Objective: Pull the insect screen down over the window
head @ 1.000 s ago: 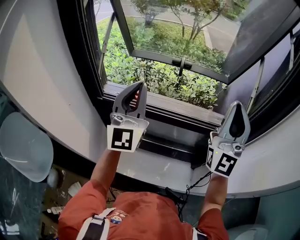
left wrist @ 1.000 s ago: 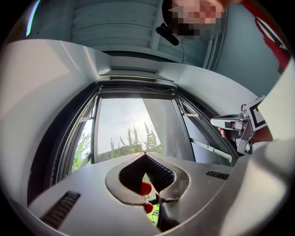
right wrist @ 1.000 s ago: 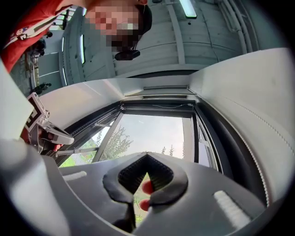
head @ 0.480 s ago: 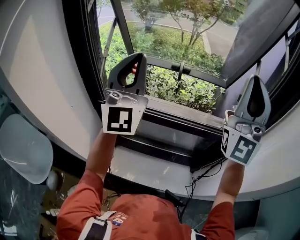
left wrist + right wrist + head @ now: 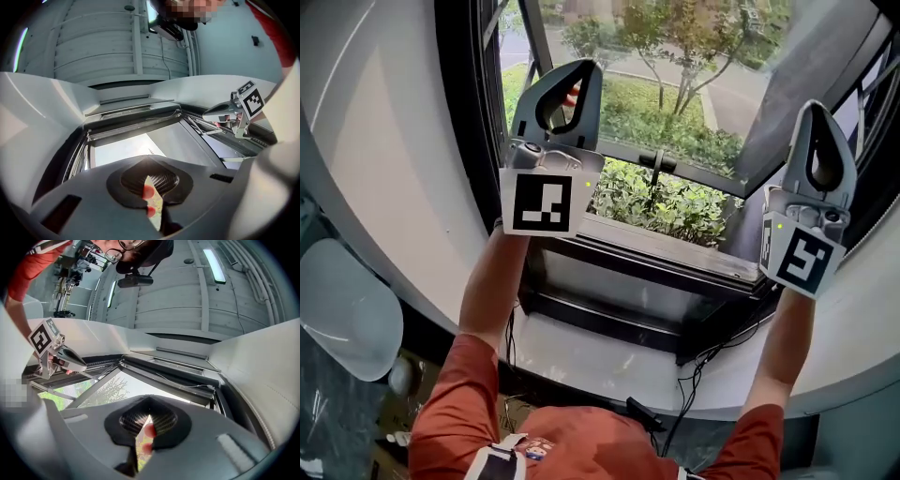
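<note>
The window's frame [image 5: 464, 122] is dark, and its glass sash [image 5: 694, 84] is swung outward, with a handle [image 5: 659, 161] on its lower rail. Along the top of the frame runs the insect screen's dark housing bar [image 5: 174, 372], which the left gripper view also shows [image 5: 133, 111]. A thin cord [image 5: 187, 384] hangs just under the bar. No mesh covers the opening. My left gripper [image 5: 579, 67] is raised in front of the opening's left side, shut and empty. My right gripper [image 5: 817, 107] is raised at the right side, also shut and empty. Neither touches the bar.
The dark sill [image 5: 661, 246] sits above a white ledge [image 5: 600, 354], and black cables [image 5: 694, 375] hang down from it. A pale rounded object [image 5: 342, 307] is low on the left. Curved white wall [image 5: 380, 141] flanks the frame. Shrubs [image 5: 680, 202] grow outside.
Both grippers have risen from sill height up in front of the window opening, staying shut. The head view has tilted upward with them.
</note>
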A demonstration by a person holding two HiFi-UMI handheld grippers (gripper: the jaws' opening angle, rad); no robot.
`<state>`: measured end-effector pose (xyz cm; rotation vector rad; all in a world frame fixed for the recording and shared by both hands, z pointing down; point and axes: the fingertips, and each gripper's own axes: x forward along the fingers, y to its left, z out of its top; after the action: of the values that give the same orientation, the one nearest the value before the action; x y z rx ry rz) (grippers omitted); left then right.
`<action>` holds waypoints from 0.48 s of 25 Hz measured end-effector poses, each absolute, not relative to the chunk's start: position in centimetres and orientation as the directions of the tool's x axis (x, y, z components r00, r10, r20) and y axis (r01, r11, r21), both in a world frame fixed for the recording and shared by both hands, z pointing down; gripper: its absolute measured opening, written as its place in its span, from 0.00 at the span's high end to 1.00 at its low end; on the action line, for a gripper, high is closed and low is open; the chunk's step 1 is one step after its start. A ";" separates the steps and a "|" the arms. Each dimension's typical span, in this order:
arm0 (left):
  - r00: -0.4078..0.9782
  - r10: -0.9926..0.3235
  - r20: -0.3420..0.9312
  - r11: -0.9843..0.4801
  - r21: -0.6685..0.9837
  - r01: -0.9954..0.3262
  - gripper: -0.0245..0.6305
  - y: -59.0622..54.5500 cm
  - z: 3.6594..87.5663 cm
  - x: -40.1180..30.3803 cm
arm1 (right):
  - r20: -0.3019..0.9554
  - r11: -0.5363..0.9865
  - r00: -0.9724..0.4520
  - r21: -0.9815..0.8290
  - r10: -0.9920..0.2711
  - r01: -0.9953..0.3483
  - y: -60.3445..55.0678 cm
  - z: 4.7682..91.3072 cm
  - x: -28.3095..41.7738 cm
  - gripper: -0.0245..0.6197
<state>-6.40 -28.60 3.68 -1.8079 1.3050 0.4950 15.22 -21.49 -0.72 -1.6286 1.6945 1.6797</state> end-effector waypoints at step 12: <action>0.392 -0.509 -0.767 -0.028 -0.440 -0.898 0.95 -29.1 -5.2 -5.2 | -0.776 -0.430 -0.325 0.587 -0.541 -0.686 -24.1 -8.0 15.7 0.95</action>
<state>-5.20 -29.10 -5.16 -1.6806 1.2523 0.5027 15.72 -24.14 -8.02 -1.7506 1.6070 1.8704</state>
